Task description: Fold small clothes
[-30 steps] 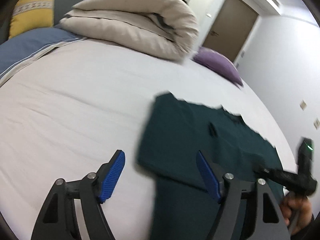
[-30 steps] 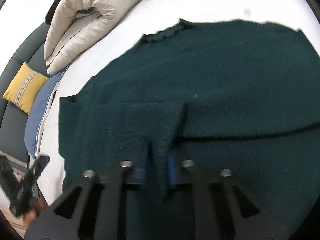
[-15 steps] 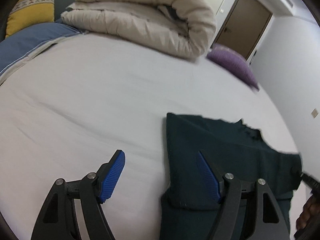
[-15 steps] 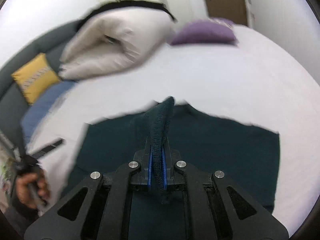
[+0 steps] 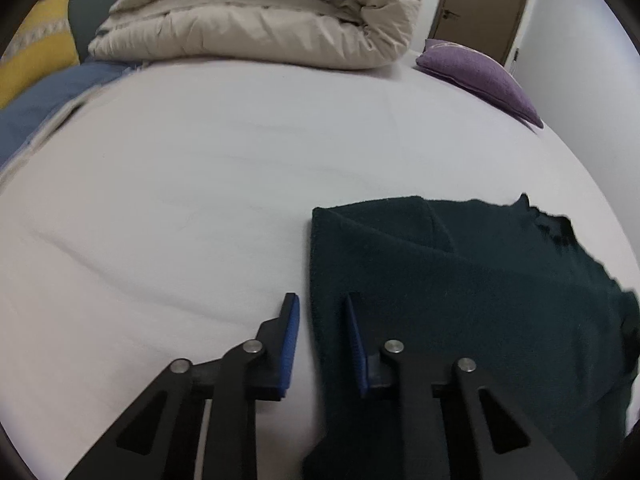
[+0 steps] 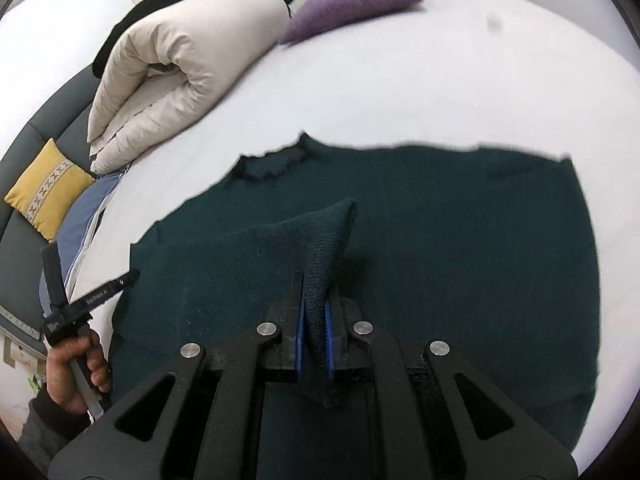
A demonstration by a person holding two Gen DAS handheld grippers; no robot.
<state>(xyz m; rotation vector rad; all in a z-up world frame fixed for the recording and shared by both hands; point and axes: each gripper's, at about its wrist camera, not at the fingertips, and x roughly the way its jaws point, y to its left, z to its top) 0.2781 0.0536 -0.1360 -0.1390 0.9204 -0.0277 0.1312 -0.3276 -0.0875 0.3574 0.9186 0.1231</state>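
Note:
A dark green knit sweater [image 6: 440,220] lies spread on the white bed [image 6: 400,80]. My right gripper [image 6: 314,308] is shut on a sleeve cuff [image 6: 324,240] of the sweater and holds it raised over the body of the garment. In the left wrist view the sweater [image 5: 460,300] fills the lower right. My left gripper [image 5: 320,312] is partly closed, its jaws astride the sweater's left folded edge, with a gap still between the pads. The left gripper also shows at the left of the right wrist view [image 6: 132,276], at the sweater's left side.
A rolled beige duvet [image 5: 260,12] lies at the head of the bed, a purple pillow [image 5: 480,72] to its right. A yellow cushion [image 6: 44,188] and a blue cover [image 6: 84,216] lie at the left. A brown door [image 5: 480,4] stands behind.
My left gripper's jaws have narrowed from wide open and moved onto the sweater's left edge. My right gripper has kept the cuff and carried it back lower over the sweater.

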